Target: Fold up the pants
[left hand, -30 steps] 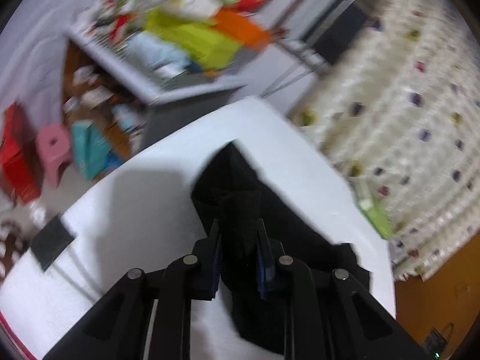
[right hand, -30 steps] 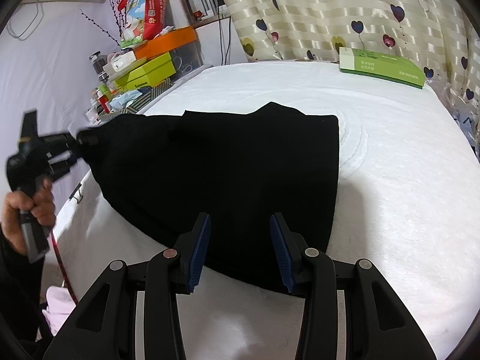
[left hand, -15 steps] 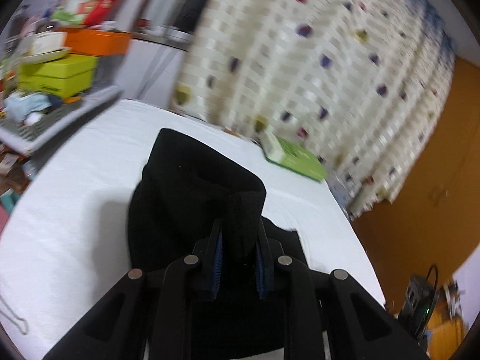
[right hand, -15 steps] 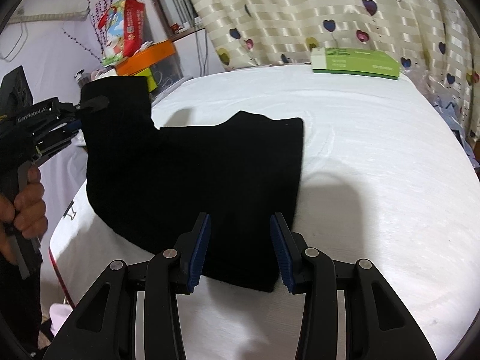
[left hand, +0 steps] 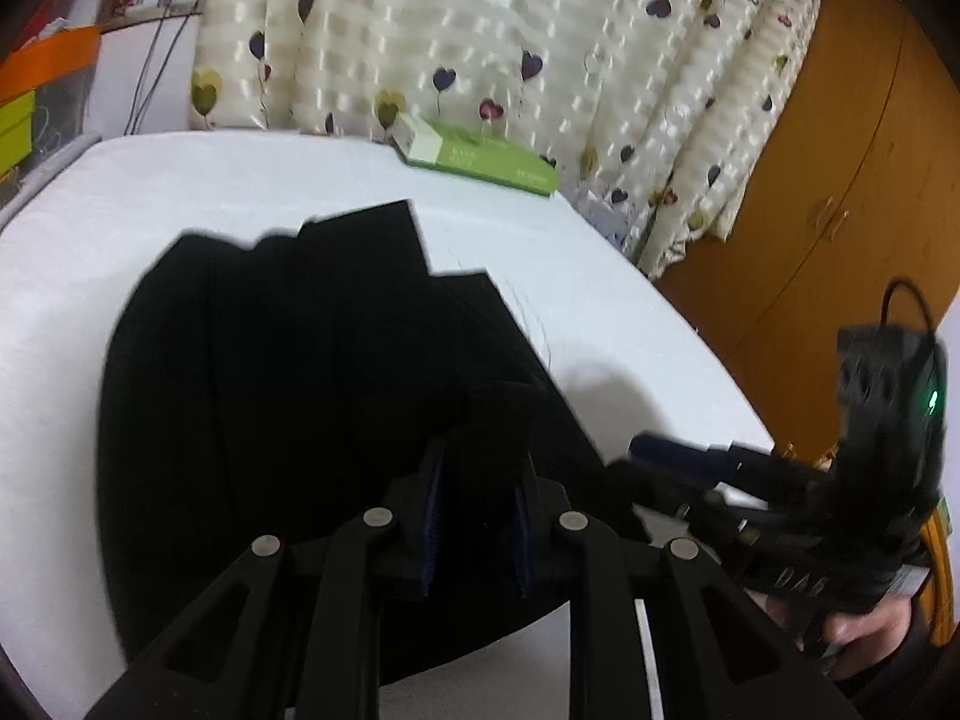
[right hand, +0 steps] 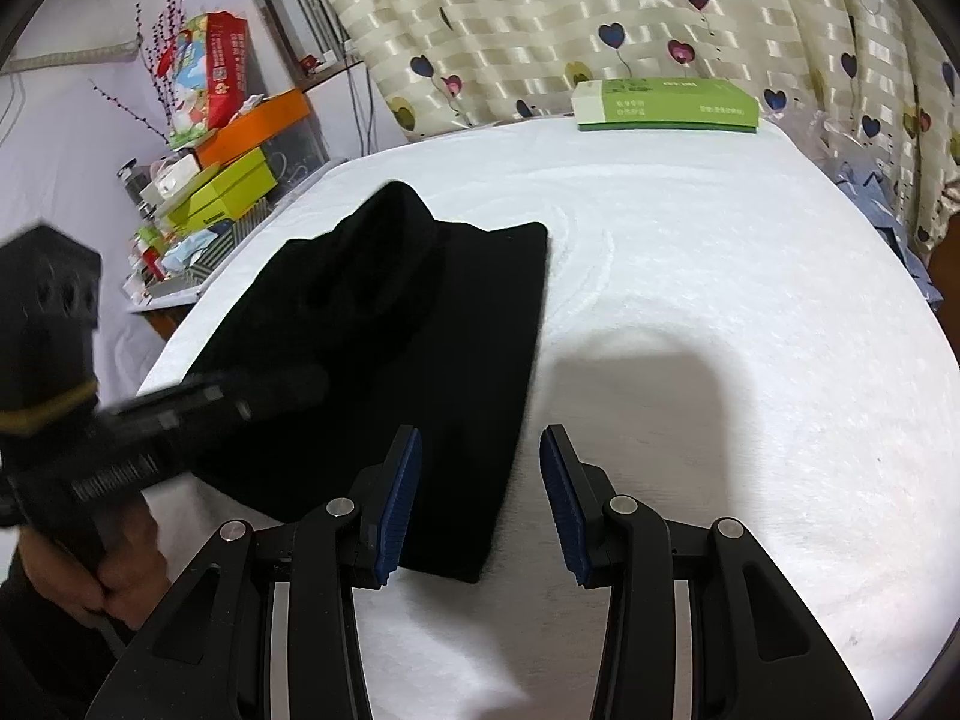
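Right of the black pants the white surface is bare and wide open, plenty of room for the right tool, whose fingers stand apart over the pants' near edge. Far end: green box flat by the curtain, well apart from the pants. Left side tight: cluttered shelf w/ boxes just past the edge, and the left tool, clamped on cloth, crosses there.

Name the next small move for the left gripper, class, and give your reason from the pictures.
Probably lower and release. The left gripper is shut on a fold of the black pants, which lie doubled over on the white bed. The right gripper is open and holds nothing, ready to smooth.
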`<state>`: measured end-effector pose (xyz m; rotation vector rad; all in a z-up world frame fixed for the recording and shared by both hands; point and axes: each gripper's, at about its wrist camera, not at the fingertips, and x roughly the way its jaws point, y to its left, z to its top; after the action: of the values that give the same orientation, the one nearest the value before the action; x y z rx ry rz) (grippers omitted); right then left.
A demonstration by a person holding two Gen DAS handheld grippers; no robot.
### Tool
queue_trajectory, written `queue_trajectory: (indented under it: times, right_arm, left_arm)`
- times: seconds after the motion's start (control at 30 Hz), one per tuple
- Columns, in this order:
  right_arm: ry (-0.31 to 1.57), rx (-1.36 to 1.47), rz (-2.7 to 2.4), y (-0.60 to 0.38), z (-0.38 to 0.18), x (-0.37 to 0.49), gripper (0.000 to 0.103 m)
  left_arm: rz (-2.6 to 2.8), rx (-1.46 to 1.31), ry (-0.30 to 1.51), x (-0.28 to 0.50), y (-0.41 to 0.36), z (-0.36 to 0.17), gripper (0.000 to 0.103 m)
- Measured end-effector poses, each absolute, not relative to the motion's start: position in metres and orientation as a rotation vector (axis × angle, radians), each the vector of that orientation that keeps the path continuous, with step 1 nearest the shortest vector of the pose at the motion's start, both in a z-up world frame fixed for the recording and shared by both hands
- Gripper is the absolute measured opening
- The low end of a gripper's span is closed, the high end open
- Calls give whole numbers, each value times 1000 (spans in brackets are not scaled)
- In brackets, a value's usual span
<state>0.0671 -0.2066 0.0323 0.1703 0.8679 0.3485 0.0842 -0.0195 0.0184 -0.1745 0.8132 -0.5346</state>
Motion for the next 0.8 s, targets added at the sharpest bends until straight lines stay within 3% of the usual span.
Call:
queue_trajectory:
  times: [0.1,0.3,0.5,0.67,0.8]
  right_arm:
    - [870,186,339,-211,32,68,43]
    - [856,226,359,-214,37,72,43]
    - [860,299,435,-207,34,80,43]
    - [883,277,504,-185,31,99,43]
    - [923,277,513,-170,22,120,49]
  left_arm:
    - [-554,-180,795,78,-19,21,24]
    - [-622,-269,807,64,1,27,43]
    - [-497,-349,656,43,49,59,46]
    - [-236,-305,739,79,83,44,46]
    - [-153,-313,806,106,94,22,46]
